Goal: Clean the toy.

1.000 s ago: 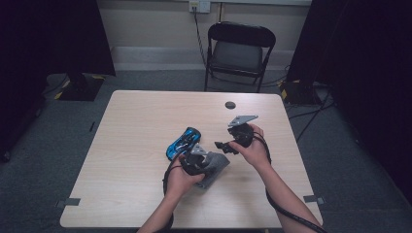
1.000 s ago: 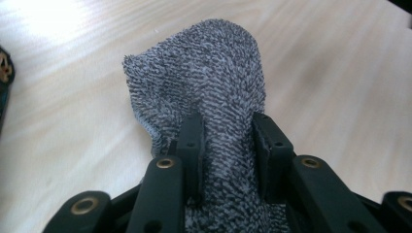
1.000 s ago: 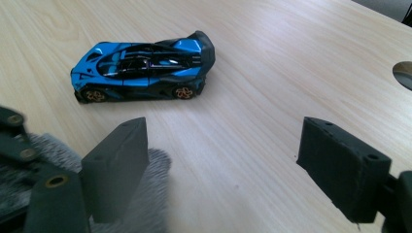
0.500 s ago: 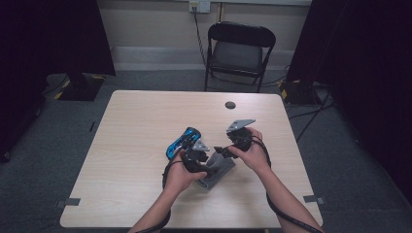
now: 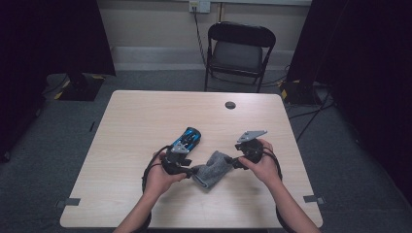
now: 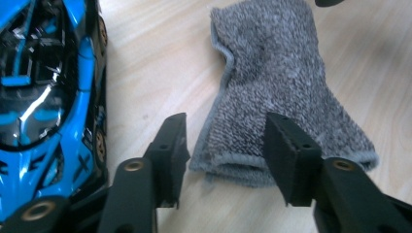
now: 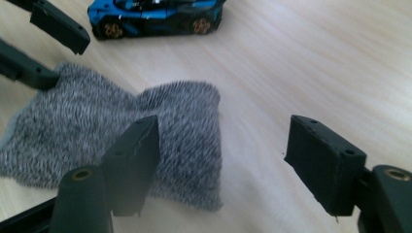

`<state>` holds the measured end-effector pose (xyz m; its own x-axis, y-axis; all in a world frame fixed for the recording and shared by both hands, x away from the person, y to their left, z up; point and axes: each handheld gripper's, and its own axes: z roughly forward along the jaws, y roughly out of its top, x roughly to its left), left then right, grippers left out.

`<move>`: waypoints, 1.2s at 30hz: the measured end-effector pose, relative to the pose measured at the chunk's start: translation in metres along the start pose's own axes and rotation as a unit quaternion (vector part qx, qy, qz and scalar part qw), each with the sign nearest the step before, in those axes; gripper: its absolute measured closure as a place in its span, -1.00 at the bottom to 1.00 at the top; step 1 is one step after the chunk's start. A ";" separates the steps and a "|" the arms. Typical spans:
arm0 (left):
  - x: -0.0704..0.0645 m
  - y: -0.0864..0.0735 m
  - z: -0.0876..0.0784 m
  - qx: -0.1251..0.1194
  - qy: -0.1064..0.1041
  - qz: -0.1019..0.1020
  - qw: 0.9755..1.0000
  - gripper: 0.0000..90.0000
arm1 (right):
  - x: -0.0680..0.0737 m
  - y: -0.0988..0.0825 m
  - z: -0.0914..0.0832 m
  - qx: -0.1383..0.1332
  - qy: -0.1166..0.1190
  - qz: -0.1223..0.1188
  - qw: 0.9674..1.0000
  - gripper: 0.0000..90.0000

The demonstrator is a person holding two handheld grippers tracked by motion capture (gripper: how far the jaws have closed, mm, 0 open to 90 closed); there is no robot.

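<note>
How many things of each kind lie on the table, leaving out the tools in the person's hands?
Toy cars, blue and black: 1, the toy car
Grey cloths: 1, the cloth
Small dark round things: 1, the disc
Total: 3

Toy car [image 5: 185, 141]: blue and black, a racing model with gold-coloured wheels, lying on the table at a slant near its middle.
Table [image 5: 145, 116]: pale wood-grain top with rounded corners, standing on grey carpet.
Small dark disc [image 5: 230, 105]: round and flat, on the far part of the tabletop, well apart from the car.
Folding chair [image 5: 240, 51]: black, with a grey seat, beyond the far edge of the table and facing it.
Wall outlet [image 5: 199, 6]: on the back wall above the chair, a cable hanging down from it.
Black curtains [image 5: 53, 34]: dark drapes at both sides of the room.
Tape marks [image 5: 72, 201]: grey strips on the carpet by the near corners of the table.
</note>
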<state>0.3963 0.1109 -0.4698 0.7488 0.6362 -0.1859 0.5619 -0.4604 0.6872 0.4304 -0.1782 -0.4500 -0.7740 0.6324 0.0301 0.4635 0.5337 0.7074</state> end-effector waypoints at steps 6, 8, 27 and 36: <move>-0.009 -0.007 0.005 0.026 -0.046 -0.014 0.999 0.36 | 0.001 -0.012 0.016 0.024 0.001 0.000 1.000 -0.35; -0.014 -0.010 0.008 0.034 -0.060 -0.016 0.997 0.37 | -0.001 -0.012 0.021 0.028 -0.004 -0.004 1.000 -0.37; -0.063 0.024 0.053 0.018 -0.111 0.008 0.994 -0.01 | -0.026 0.005 0.034 0.003 -0.021 0.010 1.000 -0.40; -0.041 0.018 0.012 -0.008 -0.051 0.020 0.998 -0.31 | -0.011 0.015 0.016 -0.006 -0.015 -0.002 1.000 -0.41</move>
<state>0.3804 0.0693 -0.4578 0.8025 0.5514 -0.2278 0.5261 -0.4740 0.7061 0.4524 -0.1688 -0.4510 -0.7628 0.6466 0.0063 0.4549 0.5296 0.7159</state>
